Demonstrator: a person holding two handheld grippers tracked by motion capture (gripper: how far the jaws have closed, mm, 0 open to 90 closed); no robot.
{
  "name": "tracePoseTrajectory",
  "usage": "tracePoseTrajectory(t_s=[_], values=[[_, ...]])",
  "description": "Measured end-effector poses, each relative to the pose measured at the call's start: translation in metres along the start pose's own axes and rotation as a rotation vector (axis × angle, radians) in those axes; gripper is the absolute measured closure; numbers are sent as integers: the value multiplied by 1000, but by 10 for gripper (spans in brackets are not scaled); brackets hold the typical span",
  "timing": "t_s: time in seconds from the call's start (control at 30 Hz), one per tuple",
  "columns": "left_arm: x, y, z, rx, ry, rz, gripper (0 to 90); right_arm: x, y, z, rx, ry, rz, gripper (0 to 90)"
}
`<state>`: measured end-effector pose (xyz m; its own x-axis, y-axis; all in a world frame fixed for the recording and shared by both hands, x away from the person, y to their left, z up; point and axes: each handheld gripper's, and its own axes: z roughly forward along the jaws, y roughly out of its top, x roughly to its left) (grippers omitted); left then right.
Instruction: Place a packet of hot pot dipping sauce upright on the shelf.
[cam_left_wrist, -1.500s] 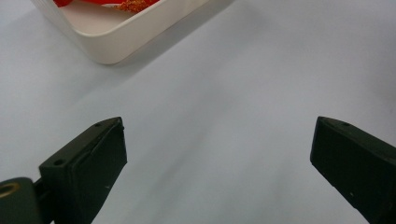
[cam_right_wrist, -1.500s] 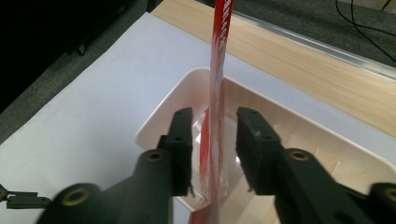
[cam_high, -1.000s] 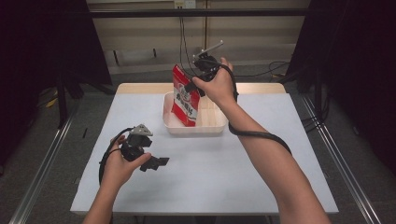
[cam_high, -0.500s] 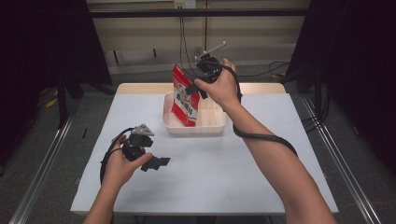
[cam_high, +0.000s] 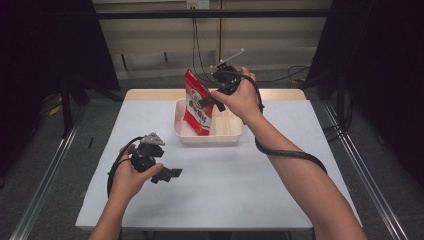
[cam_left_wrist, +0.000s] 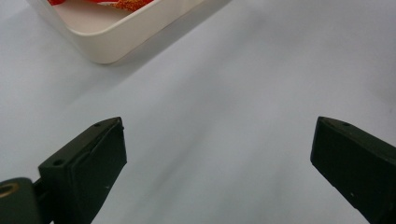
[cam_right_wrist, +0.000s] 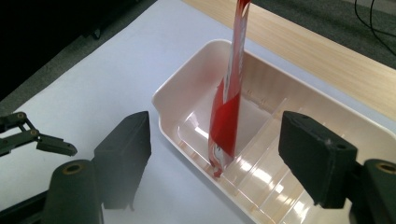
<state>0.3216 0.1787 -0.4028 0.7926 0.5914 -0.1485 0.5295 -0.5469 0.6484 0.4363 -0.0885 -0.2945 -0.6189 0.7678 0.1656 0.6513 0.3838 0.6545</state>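
A tray (cam_high: 235, 136) is set on the worktop (cam_high: 225, 190), toward the far edge and near the middle. A packet (cam_high: 198, 103) is stood upright in the tray's left part, its lower end on the tray floor. The right gripper (cam_high: 206, 101) is held above the tray, just beside the packet's upper part. The left gripper (cam_high: 171, 175) is held over the worktop's near left, well apart from the tray.

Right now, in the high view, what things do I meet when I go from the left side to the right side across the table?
left gripper → red packet, standing in the cream tray → right gripper held over the tray, at the packet's right edge.
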Motion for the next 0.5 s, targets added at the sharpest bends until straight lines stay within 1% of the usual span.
tracePoseTrajectory(t_s=[0.03, 0.07, 0.13, 0.2, 0.27, 0.47, 0.5], values=[[0, 0, 0, 7, 3, 0, 35, 2, -1, -1, 6, 2, 1, 251], [0, 0, 0, 6, 1, -1, 35, 2, -2, -1, 2, 9, -7, 245], [-1, 0, 1, 1, -1, -3, 35, 4, -5, -2, 11, 13, -3, 240], [-1, 0, 1, 4, -5, 0, 34, 5, -8, -2, 12, 17, -14, 234], [-2, 0, 1, -4, -5, -10, 34, 5, -11, -2, 25, 22, -13, 232], [-1, 0, 0, -1, -2, 0, 34, 5, -21, -4, 35, 38, -20, 223], [-1, 1, 0, -3, -3, -1, 34, 4, -23, -5, 20, 48, -27, 217]])
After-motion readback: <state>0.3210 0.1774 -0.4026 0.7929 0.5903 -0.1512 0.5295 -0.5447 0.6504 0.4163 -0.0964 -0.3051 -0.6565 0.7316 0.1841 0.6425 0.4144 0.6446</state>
